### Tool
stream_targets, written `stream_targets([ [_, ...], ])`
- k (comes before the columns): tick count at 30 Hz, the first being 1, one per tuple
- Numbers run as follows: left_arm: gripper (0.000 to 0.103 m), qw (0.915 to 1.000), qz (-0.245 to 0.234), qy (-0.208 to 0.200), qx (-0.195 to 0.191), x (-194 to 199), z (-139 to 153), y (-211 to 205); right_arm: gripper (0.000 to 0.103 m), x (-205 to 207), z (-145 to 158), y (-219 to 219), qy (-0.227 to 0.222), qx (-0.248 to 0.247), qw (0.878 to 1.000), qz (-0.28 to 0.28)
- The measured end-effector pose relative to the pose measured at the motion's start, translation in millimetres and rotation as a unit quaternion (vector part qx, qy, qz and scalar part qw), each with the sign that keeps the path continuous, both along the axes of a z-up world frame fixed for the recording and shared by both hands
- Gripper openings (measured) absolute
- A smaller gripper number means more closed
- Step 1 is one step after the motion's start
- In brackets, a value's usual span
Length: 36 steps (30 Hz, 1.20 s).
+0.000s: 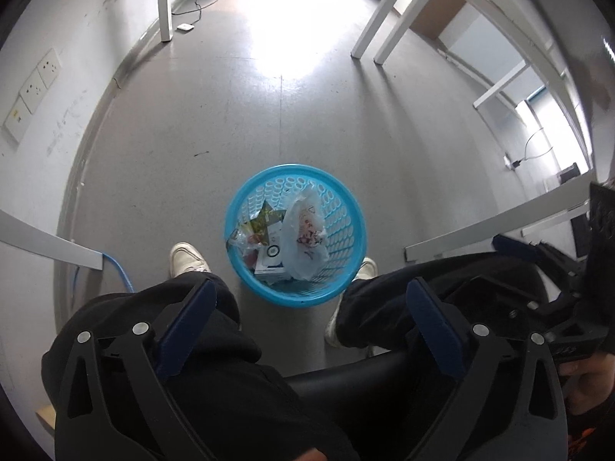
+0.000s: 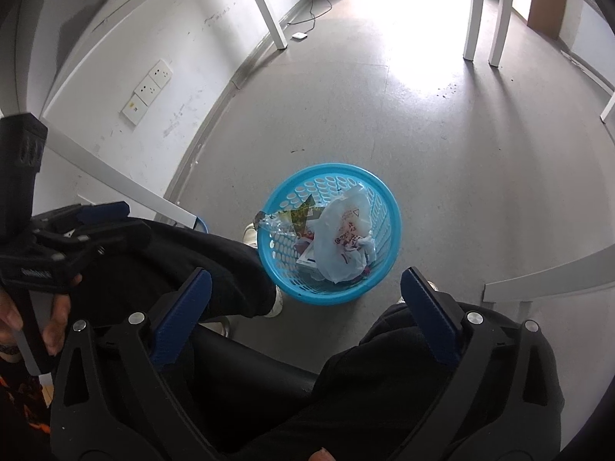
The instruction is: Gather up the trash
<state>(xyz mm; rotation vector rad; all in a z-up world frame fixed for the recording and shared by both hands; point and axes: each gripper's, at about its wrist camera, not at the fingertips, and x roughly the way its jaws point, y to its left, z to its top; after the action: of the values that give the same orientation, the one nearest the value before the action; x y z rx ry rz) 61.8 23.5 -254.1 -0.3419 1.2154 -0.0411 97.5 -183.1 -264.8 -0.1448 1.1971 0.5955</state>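
Blue plastic mesh wastebasket (image 1: 296,292) stands on the grey floor between the seated person's two white shoes, already holding a crumpled white plastic bag (image 1: 305,236), a small white carton (image 1: 271,261) and a yellow-green wrapper (image 1: 263,219). Both tools hang above the knees, pointing steeply down at it. Left gripper (image 1: 307,330) and right gripper (image 2: 303,315) both stand spread wide with nothing between their blue pads. Neither is clearly nearer; the basket lies ahead of and below both.
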Motion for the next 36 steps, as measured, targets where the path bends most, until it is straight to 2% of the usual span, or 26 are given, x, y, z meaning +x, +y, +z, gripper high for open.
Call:
stream_targets([
  [2,0.097,0.9999,-0.006,-0.002,0.013,-0.2,-0.1,-4.0,0.094,0.3,-1.5,-0.8,0.005,0.001,1.0,0.0],
  [11,0.097,0.9995,0.005,-0.004,0.03,-0.8,0.7,-0.2,0.094,3.0,-5.3,-3.1,0.029,0.016,0.999,-0.005],
  [16,0.097,0.9993,0.001,-0.006,0.036,-1.1,2.0,-1.8,0.094,1.9,-6.6,-2.3,0.026,0.015,1.0,-0.007],
  [21,0.097,0.9992,-0.013,-0.007,0.037,-1.8,3.0,-6.8,0.094,1.8,-7.2,-2.0,0.028,0.014,0.999,-0.008],
  [25,0.097,0.9996,-0.017,-0.007,0.023,-2.1,3.5,-9.8,0.094,2.4,-7.3,-2.5,0.029,0.016,0.999,-0.008],
  [36,0.097,0.9994,-0.02,-0.003,0.029,-1.2,1.9,-13.3,0.094,2.9,-8.8,-3.4,0.036,0.02,0.999,-0.004],
])
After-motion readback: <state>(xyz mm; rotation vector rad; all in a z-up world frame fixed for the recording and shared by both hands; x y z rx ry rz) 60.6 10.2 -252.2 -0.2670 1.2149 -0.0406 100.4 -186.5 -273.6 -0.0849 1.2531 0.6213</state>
